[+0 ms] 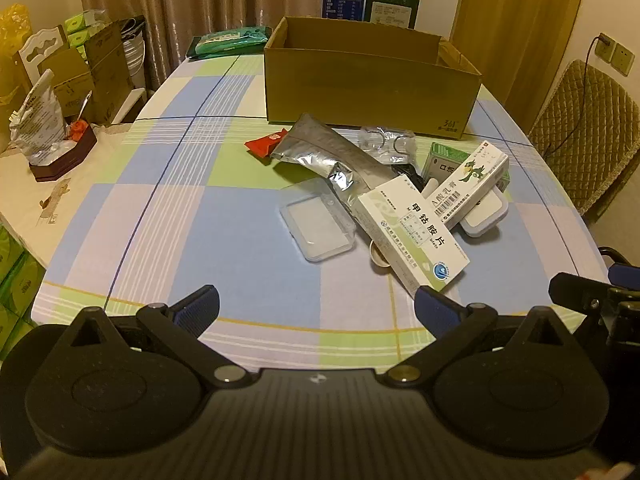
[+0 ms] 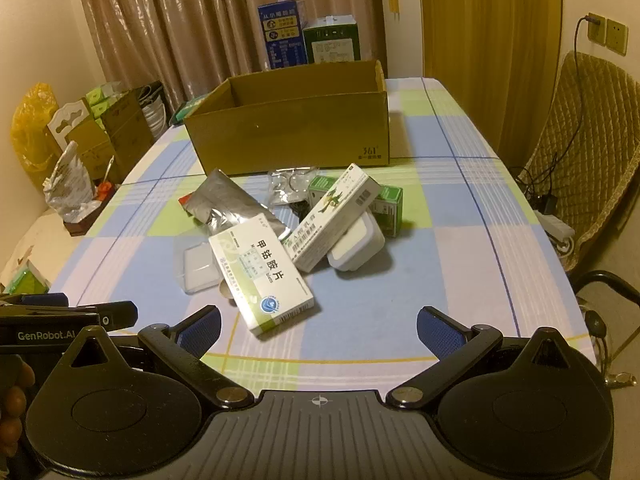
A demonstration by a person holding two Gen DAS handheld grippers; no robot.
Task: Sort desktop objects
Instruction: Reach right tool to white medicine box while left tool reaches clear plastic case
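Observation:
A pile of small items lies mid-table in front of an open cardboard box (image 1: 372, 92) (image 2: 292, 132). Nearest is a white-green medicine box (image 1: 412, 236) (image 2: 262, 274), half over a clear plastic case (image 1: 318, 222) (image 2: 196, 266). A long white carton (image 1: 474, 186) (image 2: 334, 216) leans on a white lidded tub (image 1: 482, 216) (image 2: 356, 248). A silver foil pouch (image 1: 324, 152) (image 2: 228, 202), a red packet (image 1: 266, 142), a clear bag of rings (image 1: 386, 140) (image 2: 292, 184) and a green box (image 2: 388, 206) lie behind. My left gripper (image 1: 318, 312) and right gripper (image 2: 318, 330) are open and empty near the front edge.
The checked tablecloth (image 1: 200, 220) (image 2: 440, 240) is bare to the left and right of the pile. A quilted chair (image 1: 588, 132) (image 2: 588, 152) stands at the right. Cartons and a foil bag (image 1: 38, 120) crowd a side table at the left. A green packet (image 1: 228, 42) lies at the far edge.

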